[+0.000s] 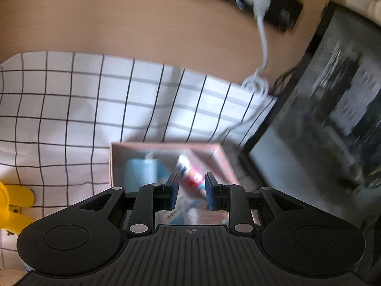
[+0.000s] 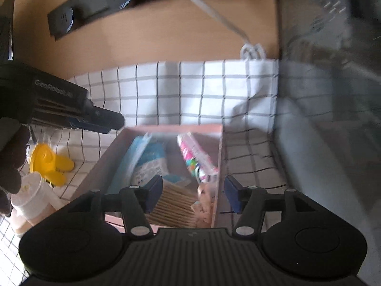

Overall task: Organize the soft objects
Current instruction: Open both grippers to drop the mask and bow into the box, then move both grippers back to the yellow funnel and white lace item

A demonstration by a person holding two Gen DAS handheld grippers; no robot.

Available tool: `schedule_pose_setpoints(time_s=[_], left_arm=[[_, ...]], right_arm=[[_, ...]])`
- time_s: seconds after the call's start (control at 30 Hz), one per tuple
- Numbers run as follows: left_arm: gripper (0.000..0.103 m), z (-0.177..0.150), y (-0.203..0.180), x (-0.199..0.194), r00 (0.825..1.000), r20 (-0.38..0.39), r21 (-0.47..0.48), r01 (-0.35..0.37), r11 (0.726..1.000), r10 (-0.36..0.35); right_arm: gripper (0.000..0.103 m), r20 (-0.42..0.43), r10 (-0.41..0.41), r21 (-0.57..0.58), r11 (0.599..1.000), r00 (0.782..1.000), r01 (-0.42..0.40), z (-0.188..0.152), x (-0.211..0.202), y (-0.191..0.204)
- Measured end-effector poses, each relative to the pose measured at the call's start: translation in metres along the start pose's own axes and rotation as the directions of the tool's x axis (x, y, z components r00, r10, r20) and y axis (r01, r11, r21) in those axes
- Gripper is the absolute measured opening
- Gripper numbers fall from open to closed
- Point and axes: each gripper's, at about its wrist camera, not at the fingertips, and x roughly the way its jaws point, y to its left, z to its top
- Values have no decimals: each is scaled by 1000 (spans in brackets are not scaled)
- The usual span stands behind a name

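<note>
Pink box sits on the grid cloth and already holds most of the soft stuff: 1 blue-white pack, 1 pink printed pack, 1 tan ribbed item, plus sth small and pinkish by the right wall, too blurred to name. Task looks far along. Left outside, by my judgement: 1 yellow toy and 1 white cup, both beside the box on the left. Right gripper is spread wide above the box, nothing between its pads. Left gripper is narrowly parted, empty as far as visible
</note>
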Motion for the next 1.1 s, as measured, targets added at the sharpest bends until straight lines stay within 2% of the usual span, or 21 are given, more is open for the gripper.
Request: schedule_pose_setpoints(time_s=[0.13, 0.2, 0.3, 0.37, 0.43, 0.53, 0.67, 0.77, 0.83, 0.93, 1.03, 1.1], left_arm=[[27, -4, 10, -15, 998, 9, -13, 64, 998, -63], [27, -8, 19, -28, 996, 43, -37, 80, 996, -78], [27, -17, 40, -59, 992, 106, -61, 80, 995, -73], [27, -23, 59, -84, 989, 136, -68, 59, 996, -49], [27, -29, 85, -111, 985, 171, -83, 8, 996, 6], [27, -35, 135, -156, 968, 218, -155, -90, 984, 123], [27, -48, 202, -216, 925, 242, -245, -234, 941, 293], [27, -58, 239, -254, 892, 240, -258, -321, 911, 382], [27, -67, 263, -276, 878, 225, -258, -365, 895, 423], [27, -78, 292, -295, 881, 185, -249, -386, 888, 435], [27, -86, 313, -299, 905, 132, -246, -366, 897, 405], [27, -90, 317, -293, 922, 117, -247, -334, 910, 370]], right_arm=[[62, -4, -14, -1, 1000, 1000, 14, -3, -21, 7], [62, -8, -23, -23, 999, 1000, 23, -3, -29, 15], [62, -10, -38, -45, 998, 999, 38, 3, -37, 29], [62, -16, -20, -49, 999, 1000, 19, 11, -39, 41], [62, 4, -2, -62, 998, 1000, 3, 24, -42, 59], [62, 57, 28, -124, 992, 998, -21, 47, -44, 102], [62, 86, 149, -184, 974, 985, -131, 77, -38, 175], [62, 67, 248, -196, 953, 966, -231, 98, -29, 232], [62, 40, 318, -178, 935, 947, -307, 113, -23, 267], [62, 27, 378, -135, 919, 925, -371, 132, -18, 303], [63, 13, 410, -139, 904, 912, -405, 148, -16, 324], [63, -1, 396, -171, 905, 918, -390, 152, -15, 330]])
